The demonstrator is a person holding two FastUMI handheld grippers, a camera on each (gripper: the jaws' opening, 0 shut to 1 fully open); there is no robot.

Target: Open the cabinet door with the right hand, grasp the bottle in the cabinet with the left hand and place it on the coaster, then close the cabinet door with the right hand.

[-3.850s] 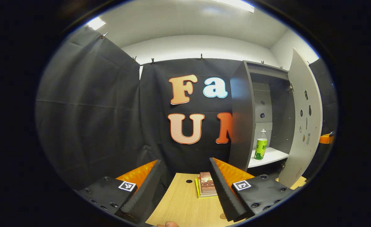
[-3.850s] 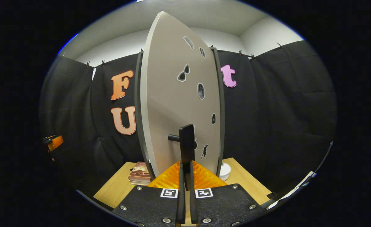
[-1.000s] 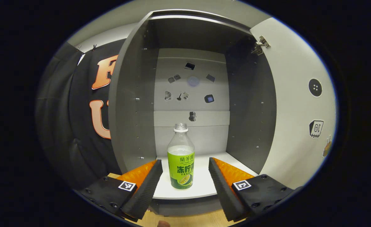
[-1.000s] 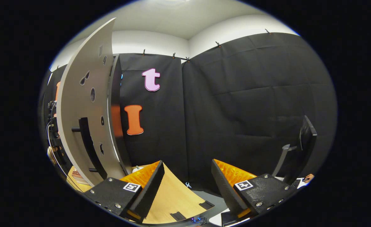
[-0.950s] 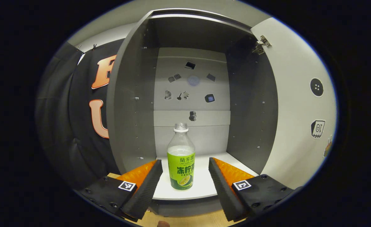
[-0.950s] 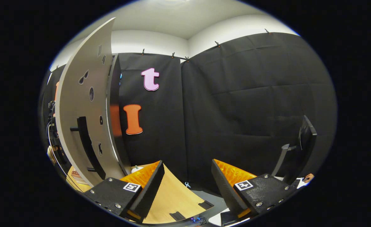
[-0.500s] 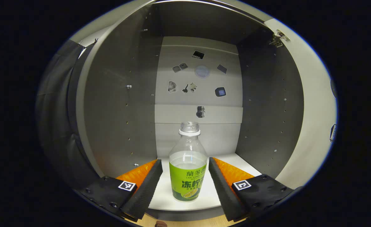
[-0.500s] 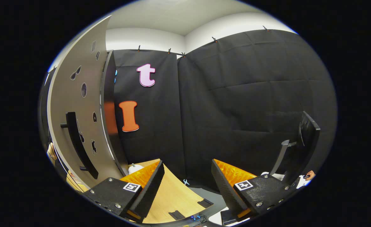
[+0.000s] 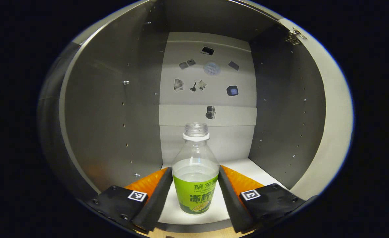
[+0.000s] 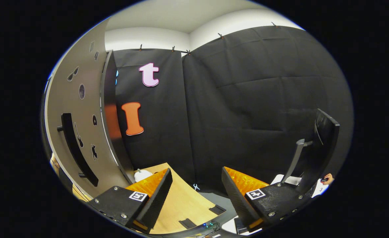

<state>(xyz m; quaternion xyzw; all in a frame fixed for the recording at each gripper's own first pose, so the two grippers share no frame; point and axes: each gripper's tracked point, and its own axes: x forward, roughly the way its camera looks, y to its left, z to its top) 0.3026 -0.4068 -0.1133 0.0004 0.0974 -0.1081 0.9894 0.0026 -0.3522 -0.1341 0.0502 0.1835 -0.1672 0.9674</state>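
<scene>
The bottle stood upright on the cabinet shelf; the left gripper bracketed it, contact unclear, ready to lift. The right gripper gaped beside the door.

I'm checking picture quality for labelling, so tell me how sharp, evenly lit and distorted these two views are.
Left gripper view: sharp; the clear plastic bottle with green label is crisp, the grey cabinet's side walls bulge and sit darker than its pale back panel. Right gripper view: sharp, the grey cabinet door bows strongly.
</scene>
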